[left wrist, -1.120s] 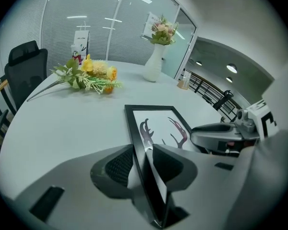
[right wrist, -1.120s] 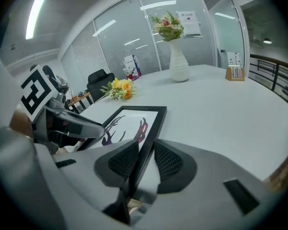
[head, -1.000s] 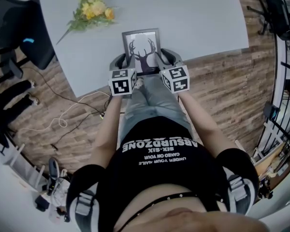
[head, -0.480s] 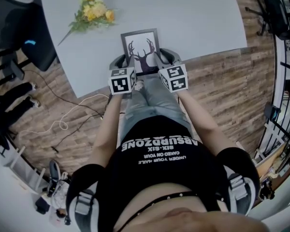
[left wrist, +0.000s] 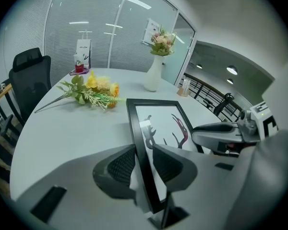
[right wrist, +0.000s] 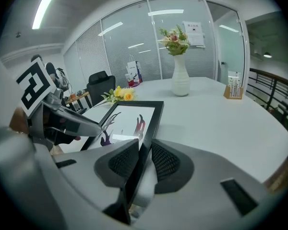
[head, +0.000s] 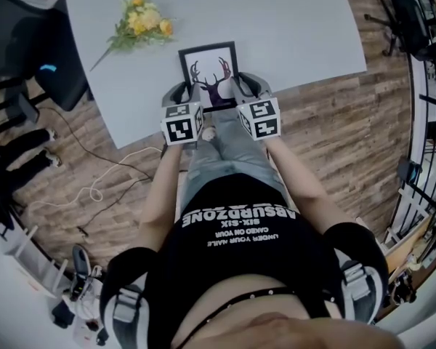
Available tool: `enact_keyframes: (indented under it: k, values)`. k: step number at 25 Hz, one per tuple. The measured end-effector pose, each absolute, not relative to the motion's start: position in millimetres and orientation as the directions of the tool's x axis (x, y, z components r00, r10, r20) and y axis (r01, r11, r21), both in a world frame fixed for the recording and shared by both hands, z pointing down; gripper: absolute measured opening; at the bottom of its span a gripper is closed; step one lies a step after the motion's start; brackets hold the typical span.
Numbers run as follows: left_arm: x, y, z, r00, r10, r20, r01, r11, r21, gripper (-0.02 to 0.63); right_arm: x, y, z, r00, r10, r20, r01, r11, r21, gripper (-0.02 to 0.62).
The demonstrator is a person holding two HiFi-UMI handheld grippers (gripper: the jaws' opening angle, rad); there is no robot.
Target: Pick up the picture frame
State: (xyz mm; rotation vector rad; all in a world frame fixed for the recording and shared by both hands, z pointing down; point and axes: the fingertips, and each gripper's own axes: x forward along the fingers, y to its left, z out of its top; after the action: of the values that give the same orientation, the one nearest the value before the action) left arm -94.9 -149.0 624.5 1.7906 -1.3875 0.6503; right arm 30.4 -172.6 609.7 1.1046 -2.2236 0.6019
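Note:
The picture frame (head: 210, 73) is black, with a dark antlered deer head on white. It sits over the near edge of the pale grey table (head: 298, 27), held between both grippers. My left gripper (head: 183, 97) is shut on its left side bar, which shows as a dark bar between the ribbed pads (left wrist: 121, 166) in the left gripper view. My right gripper (head: 243, 91) is shut on the right side bar (right wrist: 134, 171). In both gripper views the frame (left wrist: 159, 122) (right wrist: 130, 120) tilts, with its near end raised. I cannot tell whether the far end rests on the table.
A yellow flower bunch (head: 139, 22) (left wrist: 90, 92) lies on the table beyond the frame, to its left. A white vase of flowers (left wrist: 153, 74) (right wrist: 181, 79) stands farther back. A black office chair (head: 29, 49) is at the table's left. Cables (head: 94, 187) trail over the wooden floor.
Both grippers have stayed shut on the frame. The frame and grippers have shifted slightly away from the person, toward the flowers.

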Motion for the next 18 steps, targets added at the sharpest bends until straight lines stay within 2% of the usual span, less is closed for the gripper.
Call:
enact_keyframes:
  k: [18]
  values:
    - [-96.9, -143.2, 540.2, 0.318, -0.69, 0.65, -0.943, -0.162, 0.29, 0.12, 31.4, -163.3, 520.2, -0.472, -0.705, 0.53, -0.862, 0.495, -0.108, 0.087]
